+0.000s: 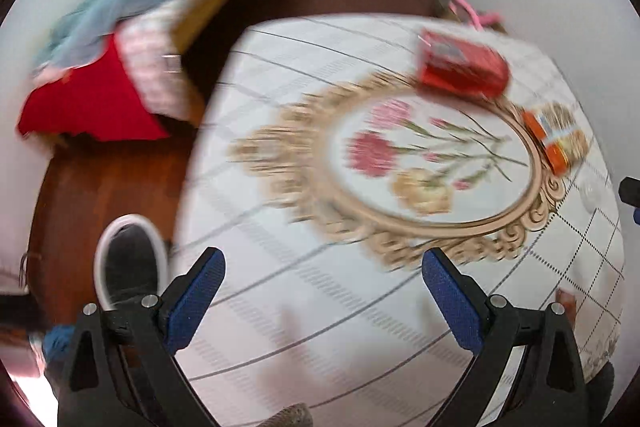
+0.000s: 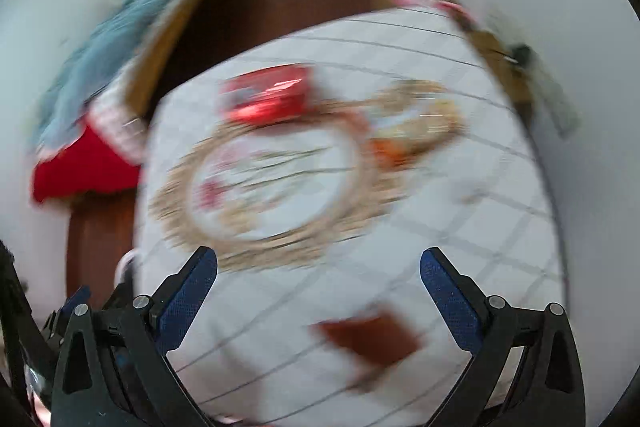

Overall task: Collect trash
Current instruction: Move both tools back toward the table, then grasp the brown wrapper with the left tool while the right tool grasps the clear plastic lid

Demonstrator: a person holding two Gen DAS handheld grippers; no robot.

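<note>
Left gripper [image 1: 322, 269] spread wide, empty, over the table [image 1: 320, 327]; red packet [image 1: 462, 69] and orange box [image 1: 554, 139] lie far ahead, right. Right gripper [image 2: 318, 267] also wide, empty; brown wrapper [image 2: 372, 341], probably trash though blurred, just ahead between its fingers.

So there's a shiny red packet [image 1: 462, 67] lying flat at the far edge of the bench, right on the gold floral ring of the cloth. Just beside it sits an orange box [image 1: 556, 139] with a cracker-type picture, lying on its side along that ring. Closer in, a flat brown wrapper [image 2: 372, 341] lies near the front edge. Both views are pretty blurry, so no labels are readable.
</note>
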